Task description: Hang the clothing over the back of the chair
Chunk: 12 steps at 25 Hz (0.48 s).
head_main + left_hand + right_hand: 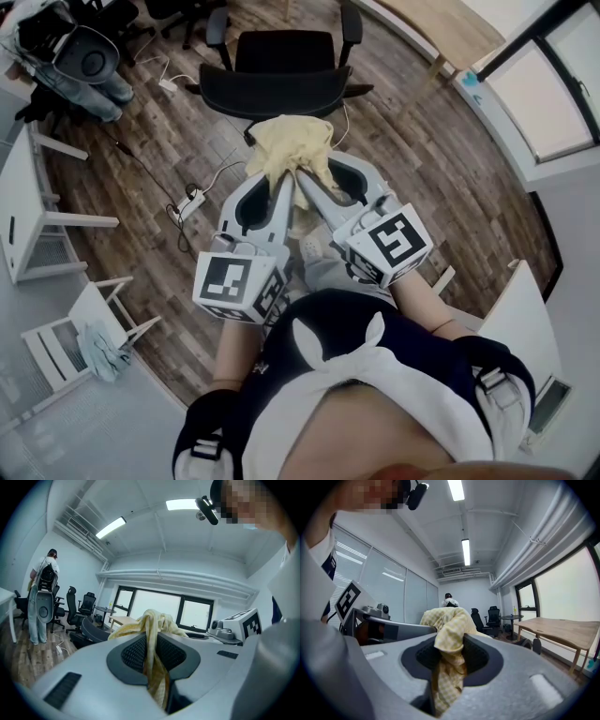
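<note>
A pale yellow checked garment (pixel 292 150) hangs bunched between both grippers, just in front of a black office chair (pixel 281 80). My left gripper (pixel 285 178) is shut on one fold of the garment (pixel 152 641), which runs up between its pads. Close beside it, my right gripper (pixel 307 180) is shut on another fold of the garment (pixel 449 639). The two grippers point side by side toward the chair's backrest, with the cloth held above the wooden floor. In the left gripper view the chair (pixel 91 632) shows low at the left, beyond the cloth.
White tables (pixel 23 202) stand at the left, with a white chair (pixel 80 333) carrying a cloth. A power strip and cables (pixel 187 202) lie on the floor. A wooden desk (pixel 450 33) stands at the far right. A person (pixel 43 597) stands among more office chairs.
</note>
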Motion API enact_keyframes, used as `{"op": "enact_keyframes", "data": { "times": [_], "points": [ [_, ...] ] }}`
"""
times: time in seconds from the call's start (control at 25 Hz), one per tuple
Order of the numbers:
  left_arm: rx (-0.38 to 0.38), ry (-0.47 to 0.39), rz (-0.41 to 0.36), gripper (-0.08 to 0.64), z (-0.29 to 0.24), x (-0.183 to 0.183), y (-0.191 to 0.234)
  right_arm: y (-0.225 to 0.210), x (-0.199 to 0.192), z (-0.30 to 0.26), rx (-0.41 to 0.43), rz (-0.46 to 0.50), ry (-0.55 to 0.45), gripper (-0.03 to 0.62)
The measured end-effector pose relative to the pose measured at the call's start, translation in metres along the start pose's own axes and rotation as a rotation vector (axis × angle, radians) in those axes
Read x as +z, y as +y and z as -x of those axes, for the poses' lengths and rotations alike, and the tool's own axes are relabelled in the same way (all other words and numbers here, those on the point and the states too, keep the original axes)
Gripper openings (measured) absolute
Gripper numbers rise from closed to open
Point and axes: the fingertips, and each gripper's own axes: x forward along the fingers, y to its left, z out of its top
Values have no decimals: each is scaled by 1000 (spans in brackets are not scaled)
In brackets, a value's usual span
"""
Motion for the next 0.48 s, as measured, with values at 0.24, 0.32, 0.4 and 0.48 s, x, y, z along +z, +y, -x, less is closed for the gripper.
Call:
{"op": "enact_keyframes", "data": {
  "times": [0.24, 0.32, 0.4, 0.48],
  "points": [
    [10, -24, -12, 63, -14, 13, 6, -13, 12, -10, 16, 15, -28, 110],
    [15, -32, -15, 63, -18, 17, 9, -17, 15, -14, 21, 19, -34, 110],
    [21, -40, -20, 63, -21, 22, 12, -20, 20, -19, 30, 24, -41, 110],
    [27, -48, -28, 63, -25, 27, 14, -23, 24, -23, 39, 31, -49, 110]
  ]
}}
